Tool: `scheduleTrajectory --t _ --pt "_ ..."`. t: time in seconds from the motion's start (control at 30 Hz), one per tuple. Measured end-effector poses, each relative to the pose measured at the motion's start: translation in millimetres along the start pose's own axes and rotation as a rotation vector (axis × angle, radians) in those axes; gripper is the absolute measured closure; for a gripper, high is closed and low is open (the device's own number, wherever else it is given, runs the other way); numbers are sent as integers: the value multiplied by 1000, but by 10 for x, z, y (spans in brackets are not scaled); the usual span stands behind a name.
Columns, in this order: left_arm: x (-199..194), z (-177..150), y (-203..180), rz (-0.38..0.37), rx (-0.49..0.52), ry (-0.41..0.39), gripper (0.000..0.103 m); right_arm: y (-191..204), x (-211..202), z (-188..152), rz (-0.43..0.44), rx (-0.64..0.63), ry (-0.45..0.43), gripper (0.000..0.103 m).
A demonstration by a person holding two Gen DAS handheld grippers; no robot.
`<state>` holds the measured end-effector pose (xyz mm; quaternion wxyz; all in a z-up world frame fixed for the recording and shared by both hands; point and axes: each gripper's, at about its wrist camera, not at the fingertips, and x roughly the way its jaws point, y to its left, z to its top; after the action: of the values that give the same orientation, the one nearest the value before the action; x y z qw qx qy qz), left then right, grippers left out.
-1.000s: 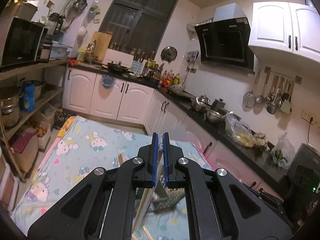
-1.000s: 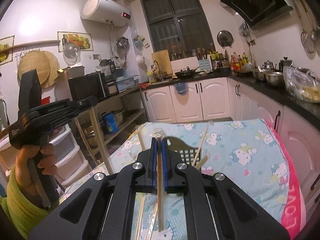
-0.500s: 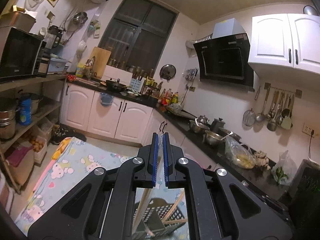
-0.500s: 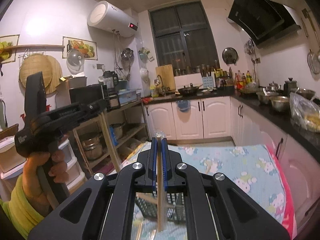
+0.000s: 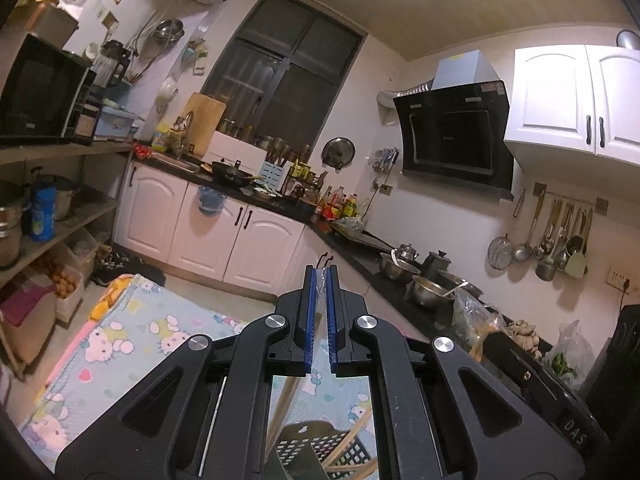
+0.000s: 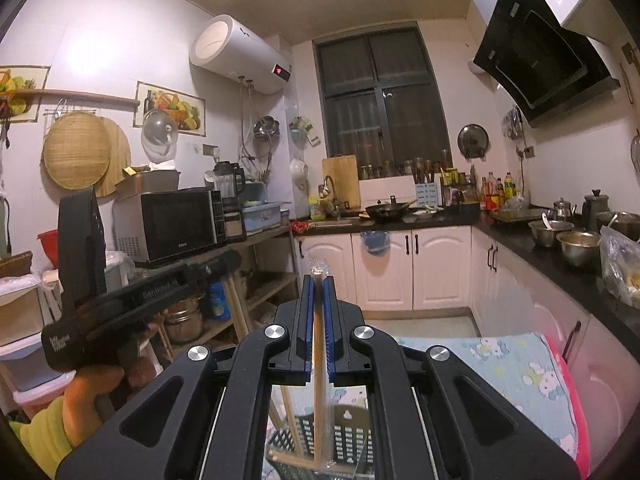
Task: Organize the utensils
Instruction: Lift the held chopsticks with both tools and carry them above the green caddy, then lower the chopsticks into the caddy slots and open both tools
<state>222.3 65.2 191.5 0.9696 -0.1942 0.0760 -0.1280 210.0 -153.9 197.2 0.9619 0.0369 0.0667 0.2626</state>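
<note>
The right claw (image 6: 319,280) is pinched narrow on a wooden chopstick in a clear plastic sleeve (image 6: 319,344), which runs straight down the middle of the right wrist view into a black perforated basket (image 6: 352,436) at the bottom centre. More bare chopsticks (image 6: 290,408) lean in that basket. The left claw (image 5: 320,276) is likewise nearly closed, gripping a wrapped chopstick (image 5: 319,286) whose crinkled plastic tip shows between the blue pads; its lower length slants toward the same basket (image 5: 304,452) at the bottom of the left wrist view.

Under the basket lies a tabletop covered with a pale blue cartoon-cat cloth (image 5: 132,340), pink at its edge. Around it is a kitchen: white cabinets (image 6: 416,268) under a dark counter, a black range hood (image 5: 456,132) at right, a dark window (image 6: 376,108), a white water heater (image 6: 236,56) at upper centre.

At lower left of the right wrist view, the person's left hand (image 6: 96,396), in a yellow-green sleeve, holds the other claw's black handle level.
</note>
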Motion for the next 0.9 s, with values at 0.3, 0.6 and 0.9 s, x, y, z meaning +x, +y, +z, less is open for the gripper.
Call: scheduleTrajectory --t 0.3,0.6,0.9 --pt "179 -184 183 -5 -46 21 102 -7 235 -105 -17 -12 11 98" --pt "310 -411 221 -18 -39 42 102 -52 442 -309 -26 5 43 98" --pt "377 -585 272 -37 -55 60 102 -114 602 -556 -57 11 87 98"
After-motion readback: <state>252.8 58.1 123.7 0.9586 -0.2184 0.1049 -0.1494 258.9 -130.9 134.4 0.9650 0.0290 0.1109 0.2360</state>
